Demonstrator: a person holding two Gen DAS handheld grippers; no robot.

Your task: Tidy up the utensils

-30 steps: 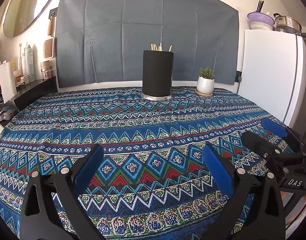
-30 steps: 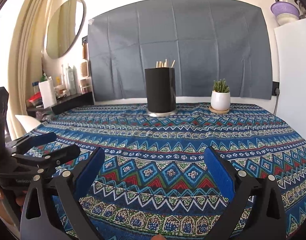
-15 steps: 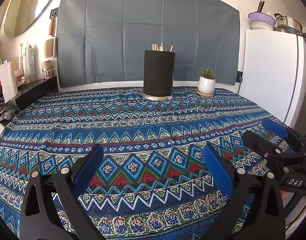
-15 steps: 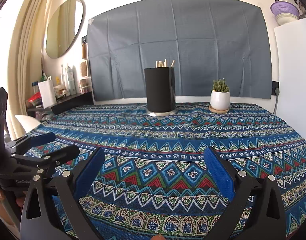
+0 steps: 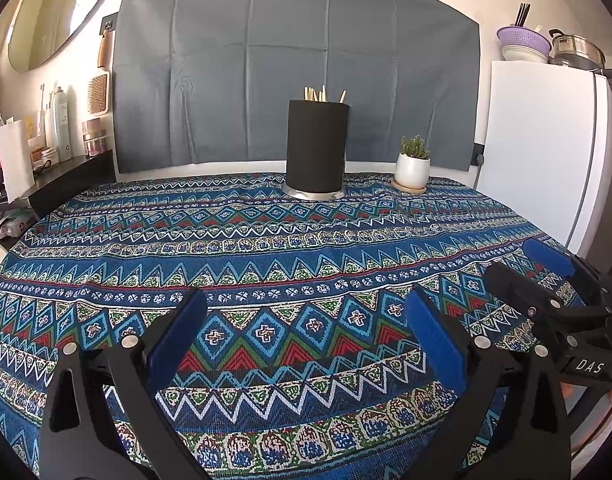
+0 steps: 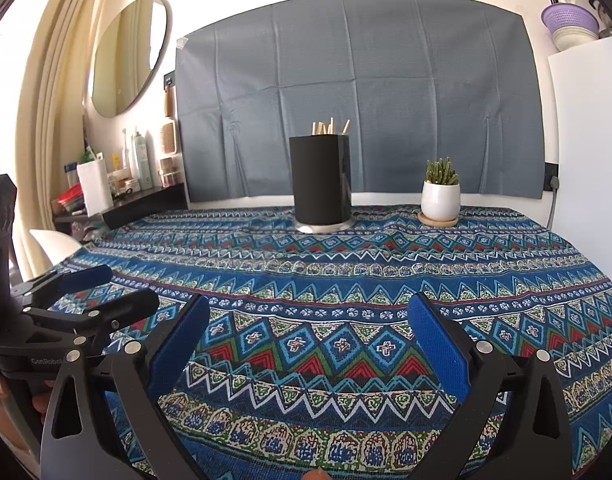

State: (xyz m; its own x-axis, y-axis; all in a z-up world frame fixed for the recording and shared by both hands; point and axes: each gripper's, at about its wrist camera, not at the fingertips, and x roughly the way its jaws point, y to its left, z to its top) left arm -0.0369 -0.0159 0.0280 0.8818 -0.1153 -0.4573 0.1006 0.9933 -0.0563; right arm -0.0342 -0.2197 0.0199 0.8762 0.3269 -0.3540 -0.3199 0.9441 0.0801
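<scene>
A black cylindrical holder [image 5: 317,146] [image 6: 320,179] stands upright at the back middle of the table, with several wooden utensil tips [image 5: 324,94] [image 6: 330,127] poking out of its top. My left gripper [image 5: 306,300] hovers open over the near part of the patterned tablecloth [image 5: 265,248], nothing between its blue pads. My right gripper [image 6: 306,302] is open too, also low over the near cloth. In the left wrist view the right gripper [image 5: 518,262] shows at the right edge. In the right wrist view the left gripper [image 6: 117,288] shows at the left. Both are far from the holder.
A small cactus in a white pot [image 5: 412,168] [image 6: 440,199] sits on a wooden coaster right of the holder. A white fridge [image 5: 546,152] stands at the table's right. A black side shelf [image 6: 145,200] with bottles and a paper roll is at the left.
Both grippers have stayed nearly still and open; the left wrist view has only tilted up a little, so the holder sits slightly lower in frame.
</scene>
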